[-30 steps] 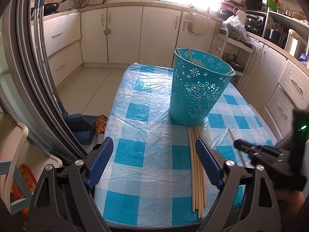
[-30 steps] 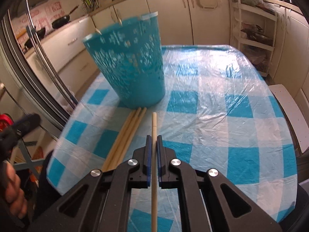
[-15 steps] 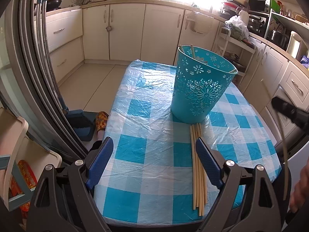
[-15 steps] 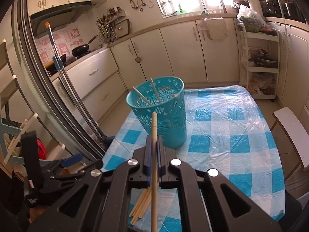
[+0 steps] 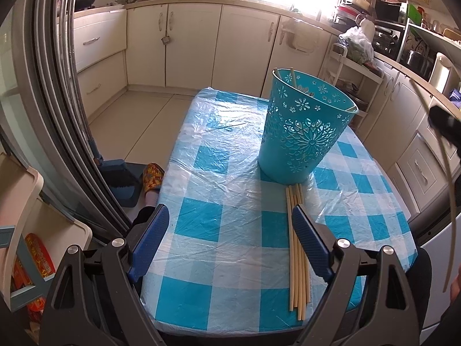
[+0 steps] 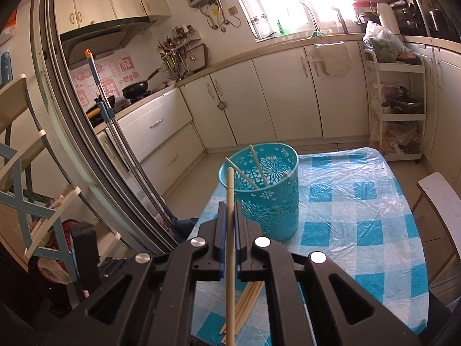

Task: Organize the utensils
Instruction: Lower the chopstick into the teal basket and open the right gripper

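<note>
A teal perforated basket (image 5: 305, 127) stands on the blue-checked table (image 5: 219, 230) with a few chopsticks leaning inside; it also shows in the right wrist view (image 6: 263, 193). Several loose chopsticks (image 5: 296, 248) lie in a bundle in front of it, seen too in the right wrist view (image 6: 247, 300). My left gripper (image 5: 227, 239) is open and empty, low over the table's near edge, left of the bundle. My right gripper (image 6: 229, 213) is shut on one chopstick (image 6: 229, 230), held high above the table, near the basket's left side.
Cream kitchen cabinets (image 5: 190, 43) ring the room. A white rack (image 6: 397, 101) with pots stands at the far right. A mop (image 6: 115, 132) leans on the sliding door frame at left. A white stool (image 6: 443, 201) is right of the table.
My right gripper has lifted the chopstick off the table and risen high, so the basket's opening now shows below it. The left gripper has stayed nearly still.
</note>
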A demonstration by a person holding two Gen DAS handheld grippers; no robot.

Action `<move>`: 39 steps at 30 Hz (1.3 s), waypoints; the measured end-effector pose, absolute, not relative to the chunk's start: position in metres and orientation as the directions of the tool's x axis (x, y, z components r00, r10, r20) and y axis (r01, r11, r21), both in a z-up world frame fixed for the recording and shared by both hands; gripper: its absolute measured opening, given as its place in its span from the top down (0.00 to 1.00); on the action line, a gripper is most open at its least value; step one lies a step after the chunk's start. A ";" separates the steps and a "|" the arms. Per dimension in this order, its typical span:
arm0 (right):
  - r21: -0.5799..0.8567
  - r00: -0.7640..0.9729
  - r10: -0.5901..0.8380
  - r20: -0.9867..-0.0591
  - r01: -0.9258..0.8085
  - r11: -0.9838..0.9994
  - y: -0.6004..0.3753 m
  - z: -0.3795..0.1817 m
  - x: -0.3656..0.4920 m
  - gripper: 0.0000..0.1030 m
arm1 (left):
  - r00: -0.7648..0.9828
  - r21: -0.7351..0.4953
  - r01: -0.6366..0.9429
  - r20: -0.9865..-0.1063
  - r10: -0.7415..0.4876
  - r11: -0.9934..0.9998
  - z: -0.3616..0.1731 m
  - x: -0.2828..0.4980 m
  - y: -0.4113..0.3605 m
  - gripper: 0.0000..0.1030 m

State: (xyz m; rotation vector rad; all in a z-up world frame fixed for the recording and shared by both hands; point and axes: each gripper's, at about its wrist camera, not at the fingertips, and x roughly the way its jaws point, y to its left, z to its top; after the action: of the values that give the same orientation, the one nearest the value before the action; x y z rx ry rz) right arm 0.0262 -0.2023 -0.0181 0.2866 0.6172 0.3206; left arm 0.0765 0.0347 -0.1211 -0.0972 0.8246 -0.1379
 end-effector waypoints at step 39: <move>0.396 0.886 0.259 -0.384 -0.096 0.913 -0.196 -0.012 0.211 0.94 | 0.561 -0.219 0.057 -0.800 -0.212 0.974 -0.167 0.118 0.027 0.19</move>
State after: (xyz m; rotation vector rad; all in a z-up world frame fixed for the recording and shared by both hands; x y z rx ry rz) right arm 0.2107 -0.1964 -0.0119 0.3789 0.4465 0.1893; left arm 0.1182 0.0271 -0.1673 -0.1753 0.9629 -0.1592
